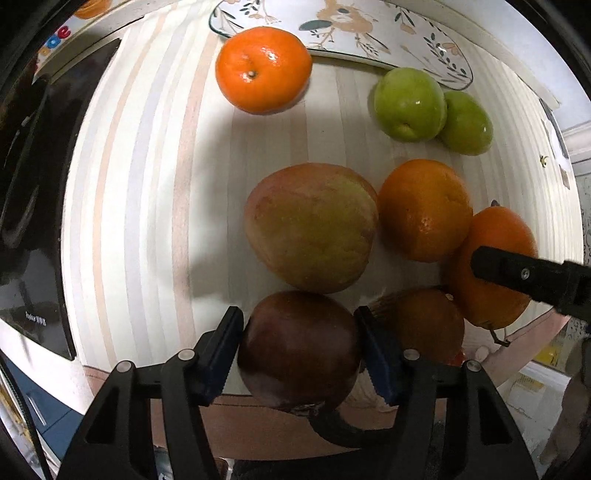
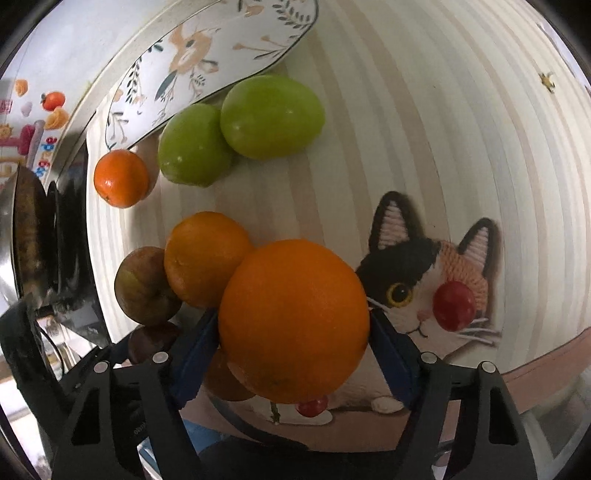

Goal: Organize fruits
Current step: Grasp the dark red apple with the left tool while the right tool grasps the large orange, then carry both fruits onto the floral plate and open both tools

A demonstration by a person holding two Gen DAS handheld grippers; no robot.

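Left wrist view: left claw (image 1: 299, 354) pointed down at the counter (image 1: 147, 184), which was spread with a striped cloth; its blue pads lay against both sides of a dark red fruit (image 1: 299, 350) at the near edge, gripping it. Just beyond that stood a large red-green fruit (image 1: 312, 227), touching an orange (image 1: 424, 210) on its right. A brownish fruit (image 1: 424, 321) sat just right of the gripped one. Further right, a big orange (image 1: 491, 269) had a black finger of the right claw (image 1: 517, 273) lying across it. A small mandarin (image 1: 264, 70) lay far left, apart from the rest; two green fruits (image 1: 432, 114) touched each other at far right. A floral plate (image 1: 351, 26) lay along the far edge, with nothing on the part in view.

Right wrist view: right claw (image 2: 295, 332) held the big orange (image 2: 293, 321) between its blue pads, both pressed to the skin. The cloth here bore a cat picture (image 2: 432, 291), on which lay a small red fruit (image 2: 454, 306), and another (image 2: 312, 406) showed under the orange. The two green fruits (image 2: 236, 129) lay beside the plate rim (image 2: 207, 55).
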